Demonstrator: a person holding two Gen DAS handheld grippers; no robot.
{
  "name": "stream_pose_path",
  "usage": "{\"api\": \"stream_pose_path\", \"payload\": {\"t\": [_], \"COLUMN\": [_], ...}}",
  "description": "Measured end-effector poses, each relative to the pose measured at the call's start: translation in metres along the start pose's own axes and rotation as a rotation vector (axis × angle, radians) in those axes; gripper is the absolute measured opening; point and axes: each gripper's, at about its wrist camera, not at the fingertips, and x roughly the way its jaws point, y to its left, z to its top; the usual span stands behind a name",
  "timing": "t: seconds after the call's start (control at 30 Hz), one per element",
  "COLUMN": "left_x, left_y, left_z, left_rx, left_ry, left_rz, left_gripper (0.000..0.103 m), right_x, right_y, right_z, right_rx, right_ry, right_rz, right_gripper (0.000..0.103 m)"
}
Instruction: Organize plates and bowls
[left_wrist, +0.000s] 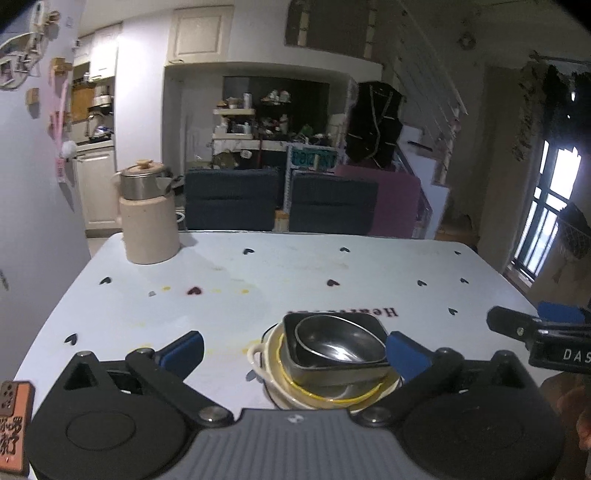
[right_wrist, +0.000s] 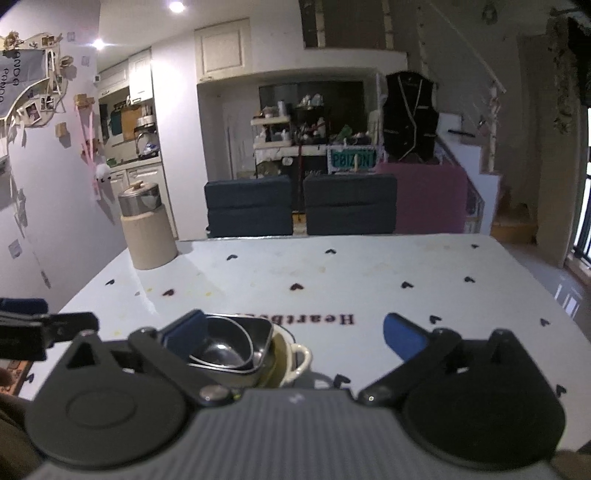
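Note:
A stack of dishes stands on the white table (left_wrist: 258, 280) near its front edge. A round steel bowl (left_wrist: 338, 341) sits in a square dark dish (left_wrist: 295, 354), which sits on a cream plate with a yellow rim and small handles (left_wrist: 269, 373). My left gripper (left_wrist: 293, 349) is open, its right finger beside the stack. The stack also shows in the right wrist view: steel bowl (right_wrist: 221, 345), square dish (right_wrist: 264, 343), cream plate (right_wrist: 295, 360). My right gripper (right_wrist: 293, 334) is open, its left finger at the stack's left side.
A beige kettle with a steel lid (left_wrist: 147, 214) stands at the table's far left corner, also in the right wrist view (right_wrist: 146, 225). Two dark chairs (left_wrist: 232, 199) stand behind the far edge. The right gripper's finger (left_wrist: 517, 326) shows at right.

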Motion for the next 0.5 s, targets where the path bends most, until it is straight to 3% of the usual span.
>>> {"api": "stream_pose_path", "payload": {"t": [0.33, 0.5], "left_x": [-0.022, -0.03], "left_y": [-0.007, -0.005], "left_z": [-0.024, -0.031], "left_rx": [0.084, 0.093], "left_ry": [0.002, -0.024], "left_rz": [0.053, 0.031], "left_gripper": [0.103, 0.103], "right_x": [-0.019, -0.027], "right_y": [0.001, 0.003], "right_z": [-0.028, -0.039], "right_rx": [-0.012, -0.032], "right_ry": [0.007, 0.006], "right_rz": [-0.036, -0.059], "right_gripper": [0.103, 0.103]}}
